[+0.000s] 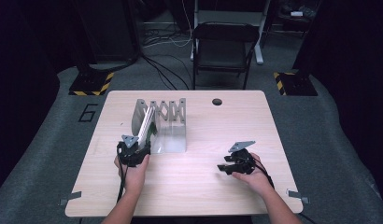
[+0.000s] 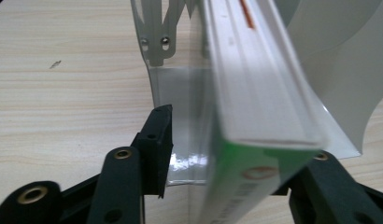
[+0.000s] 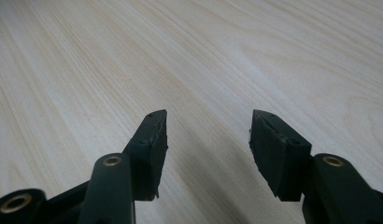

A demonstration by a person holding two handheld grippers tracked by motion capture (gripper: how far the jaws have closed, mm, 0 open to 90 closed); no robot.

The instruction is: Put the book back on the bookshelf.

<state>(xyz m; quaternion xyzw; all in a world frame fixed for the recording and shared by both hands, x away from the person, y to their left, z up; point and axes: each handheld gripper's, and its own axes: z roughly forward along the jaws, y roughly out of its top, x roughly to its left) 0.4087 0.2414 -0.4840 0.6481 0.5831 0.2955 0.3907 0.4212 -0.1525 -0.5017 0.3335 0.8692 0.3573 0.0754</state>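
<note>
My left gripper (image 1: 142, 148) has its jaws apart around the near end of the thin white book with the green cover (image 2: 255, 107), left pad clear of it, so I judge it released; the book stands leaning in the leftmost slot of the grey metal expandable file rack (image 1: 167, 112) on the light wooden worktop (image 1: 203, 186). Placing looks done; backing the left hand out remains. The rack's other slots hold nothing, and my right gripper (image 3: 208, 135) rests open over bare worktop.
</note>
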